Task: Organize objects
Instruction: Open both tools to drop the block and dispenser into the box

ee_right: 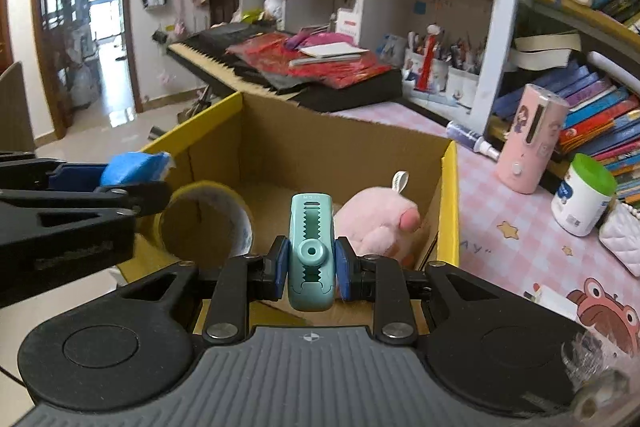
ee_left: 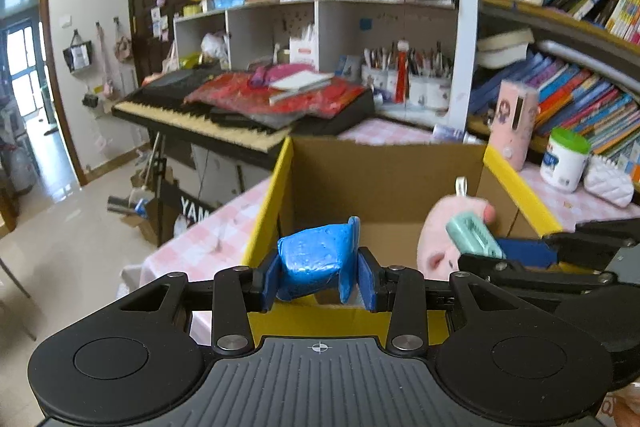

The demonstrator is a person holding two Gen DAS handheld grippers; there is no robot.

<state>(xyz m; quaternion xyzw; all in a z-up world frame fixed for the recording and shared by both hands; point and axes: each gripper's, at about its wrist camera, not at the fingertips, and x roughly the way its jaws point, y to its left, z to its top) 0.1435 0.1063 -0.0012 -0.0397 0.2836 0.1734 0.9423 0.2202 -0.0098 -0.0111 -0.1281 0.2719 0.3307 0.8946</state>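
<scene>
From your left wrist camera, your left gripper (ee_left: 318,277) pinches a crumpled blue packet (ee_left: 314,261) above the near rim of the open cardboard box (ee_left: 384,179). Your right gripper (ee_left: 500,251) reaches in from the right with a mint-green clip (ee_left: 472,233), over the pink plush toy (ee_left: 444,227) lying in the box.

From your right wrist camera, your right gripper (ee_right: 310,267) clamps the mint-green clip (ee_right: 312,251) upright over the box (ee_right: 336,147). Inside lie the plush toy (ee_right: 380,223) and a tape roll (ee_right: 206,221). Your left gripper (ee_right: 120,183) holds the blue packet (ee_right: 134,163) at the box's left edge. The box stands on the pink checked surface (ee_right: 500,215).
</scene>
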